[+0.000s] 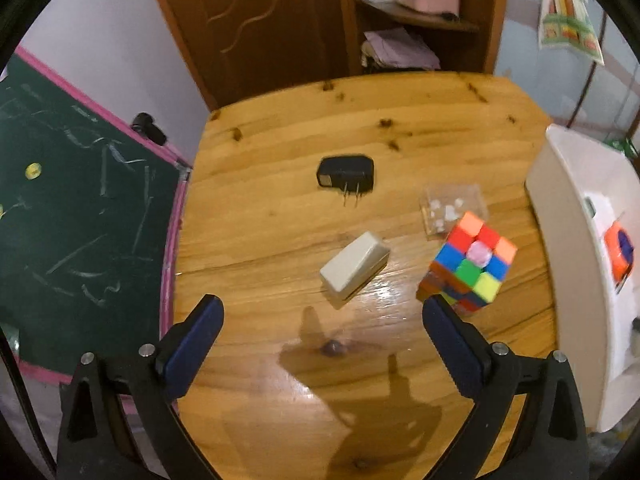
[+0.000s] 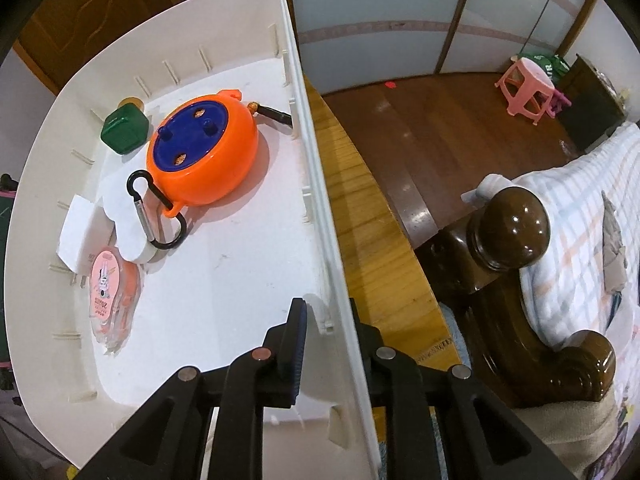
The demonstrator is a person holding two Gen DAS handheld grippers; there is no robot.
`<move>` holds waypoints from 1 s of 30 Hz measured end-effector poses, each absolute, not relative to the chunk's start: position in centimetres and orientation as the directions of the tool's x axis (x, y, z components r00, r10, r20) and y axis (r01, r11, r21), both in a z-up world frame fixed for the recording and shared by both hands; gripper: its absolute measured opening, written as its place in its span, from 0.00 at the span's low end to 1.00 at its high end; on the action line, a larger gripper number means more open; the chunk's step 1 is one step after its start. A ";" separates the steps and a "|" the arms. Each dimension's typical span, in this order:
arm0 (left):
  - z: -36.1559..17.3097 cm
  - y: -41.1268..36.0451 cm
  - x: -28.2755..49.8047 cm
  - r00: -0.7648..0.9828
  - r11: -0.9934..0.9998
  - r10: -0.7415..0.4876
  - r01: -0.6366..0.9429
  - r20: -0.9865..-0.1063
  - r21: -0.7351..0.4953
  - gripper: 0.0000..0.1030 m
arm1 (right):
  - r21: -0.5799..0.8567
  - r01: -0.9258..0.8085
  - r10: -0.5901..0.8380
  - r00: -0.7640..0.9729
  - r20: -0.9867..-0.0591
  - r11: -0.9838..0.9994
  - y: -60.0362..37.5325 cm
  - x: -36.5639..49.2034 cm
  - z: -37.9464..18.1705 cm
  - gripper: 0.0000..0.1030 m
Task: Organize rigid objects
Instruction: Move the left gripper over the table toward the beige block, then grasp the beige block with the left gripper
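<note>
Left gripper (image 1: 322, 312): jaws spread wide, nothing gripped between them.
White block (image 1: 354, 266): lying on the table (image 1: 280, 208) just beyond the open jaws, slightly right of centre.
Black plug (image 1: 346, 174): set farther ahead of the jaws.
Clear box (image 1: 452, 206): ahead and to the right.
Puzzle cube (image 1: 470, 262): just past the right finger.
Right gripper (image 2: 328, 312): jaws clamped on the wall of the white bin (image 2: 320, 184).
Orange reel (image 2: 202, 150): seen inside the bin, ahead-left of the jaws.

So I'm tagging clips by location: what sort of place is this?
Probably a home bedroom: a bed with a checked cover, a wooden door, and a child's chalkboard beside the wooden table.
</note>
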State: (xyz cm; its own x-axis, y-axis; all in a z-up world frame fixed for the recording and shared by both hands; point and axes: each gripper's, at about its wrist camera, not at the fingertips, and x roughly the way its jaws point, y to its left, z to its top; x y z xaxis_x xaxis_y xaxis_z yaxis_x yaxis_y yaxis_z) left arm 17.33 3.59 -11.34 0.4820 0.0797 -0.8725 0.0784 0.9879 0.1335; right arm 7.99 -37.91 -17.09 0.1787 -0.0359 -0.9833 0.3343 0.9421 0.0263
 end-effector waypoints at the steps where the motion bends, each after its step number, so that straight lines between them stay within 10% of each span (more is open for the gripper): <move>1: -11.9 3.7 17.7 0.480 0.986 0.082 0.087 -0.874 0.140 0.97 | 0.023 0.335 -0.039 0.177 -0.983 0.942 -37.9 8.0 -17.1 0.18; 13: -17.4 3.6 21.7 0.415 0.980 0.079 0.133 -0.906 0.147 0.93 | 0.002 0.346 -0.059 0.166 -0.984 0.938 -37.6 8.2 -17.0 0.19; 30: -18.1 2.7 21.8 0.416 0.981 0.077 0.132 -0.906 0.144 0.33 | -0.004 0.342 -0.064 0.166 -0.984 0.940 -37.6 8.2 -16.9 0.19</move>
State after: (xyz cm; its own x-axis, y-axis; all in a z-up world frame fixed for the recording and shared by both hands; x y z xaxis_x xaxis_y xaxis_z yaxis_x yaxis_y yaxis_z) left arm 21.78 2.73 -18.09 0.4163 0.0774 -0.9059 0.1317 0.9807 0.1443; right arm 8.18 -37.57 -16.92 0.1664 -0.0642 -0.9840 0.3418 0.9398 -0.0035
